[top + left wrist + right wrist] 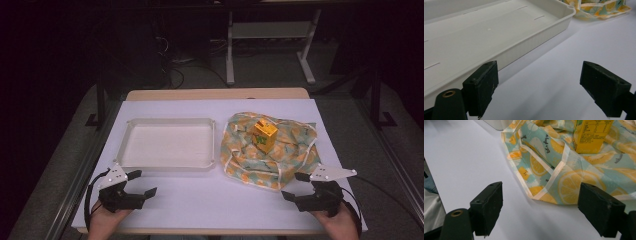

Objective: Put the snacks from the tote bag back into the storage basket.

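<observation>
A yellow carton [264, 135] [592, 135] stands upright on a crumpled cloth with a lemon print [270, 149] [564, 167] at the right of the table. To its left lies an empty white tray [170, 144] [486, 37]. My left gripper [142, 183] [539, 85] rests open on the white sheet just in front of the tray's near left corner. On the other side, my right gripper [295, 186] [541, 207] is open at the cloth's near edge, nothing between its jaws.
A white sheet [210, 200] covers the wooden table [215, 94]. Metal rails [75, 175] run along both sides of the table. Beyond the far edge, a white desk frame [270, 45] and cables stand on a dark floor.
</observation>
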`<state>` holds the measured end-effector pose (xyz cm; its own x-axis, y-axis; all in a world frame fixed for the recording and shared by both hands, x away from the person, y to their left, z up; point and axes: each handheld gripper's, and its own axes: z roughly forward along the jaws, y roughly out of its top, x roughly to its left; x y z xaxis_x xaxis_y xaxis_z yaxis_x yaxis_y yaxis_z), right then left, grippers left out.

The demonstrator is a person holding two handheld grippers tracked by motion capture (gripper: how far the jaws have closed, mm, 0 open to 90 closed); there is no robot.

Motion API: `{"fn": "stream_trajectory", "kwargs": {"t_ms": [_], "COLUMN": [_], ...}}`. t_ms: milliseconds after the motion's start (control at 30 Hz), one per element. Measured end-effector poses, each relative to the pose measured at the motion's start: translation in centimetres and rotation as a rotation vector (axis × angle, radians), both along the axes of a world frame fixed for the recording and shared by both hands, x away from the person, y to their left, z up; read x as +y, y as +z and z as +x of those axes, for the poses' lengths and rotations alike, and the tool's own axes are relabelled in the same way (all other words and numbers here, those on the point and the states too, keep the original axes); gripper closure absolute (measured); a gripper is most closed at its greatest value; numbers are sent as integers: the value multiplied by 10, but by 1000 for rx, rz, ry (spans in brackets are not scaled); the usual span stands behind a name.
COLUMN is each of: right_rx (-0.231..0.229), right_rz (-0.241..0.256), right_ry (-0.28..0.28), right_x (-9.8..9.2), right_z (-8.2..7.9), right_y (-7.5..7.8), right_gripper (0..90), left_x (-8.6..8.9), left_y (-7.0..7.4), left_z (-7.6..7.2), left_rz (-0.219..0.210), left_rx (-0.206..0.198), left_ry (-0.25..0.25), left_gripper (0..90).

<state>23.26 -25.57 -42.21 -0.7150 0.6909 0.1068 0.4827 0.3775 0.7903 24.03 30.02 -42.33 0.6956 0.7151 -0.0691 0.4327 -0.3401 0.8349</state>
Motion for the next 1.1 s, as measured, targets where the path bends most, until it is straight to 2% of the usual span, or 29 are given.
{"fn": "stream_trajectory", "kwargs": {"t_ms": [733,1000,1100], "right_rx": [-6,-2,12], "right_rz": [-11,-18,-24], "right_ry": [-3,-2,-9], "right_x": [1,2,3], "right_z": [-2,-2,-1], "right_y": [2,3,3], "right_gripper": [190,186,177], "left_x": [2,2,2], "left_y": [-1,0,-1], "left_z": [2,1,1], "left_rz": [8,9,5], "left_rx": [3,3,3], "left_ry": [-4,-3,0], "left_gripper": [147,147,147]}}
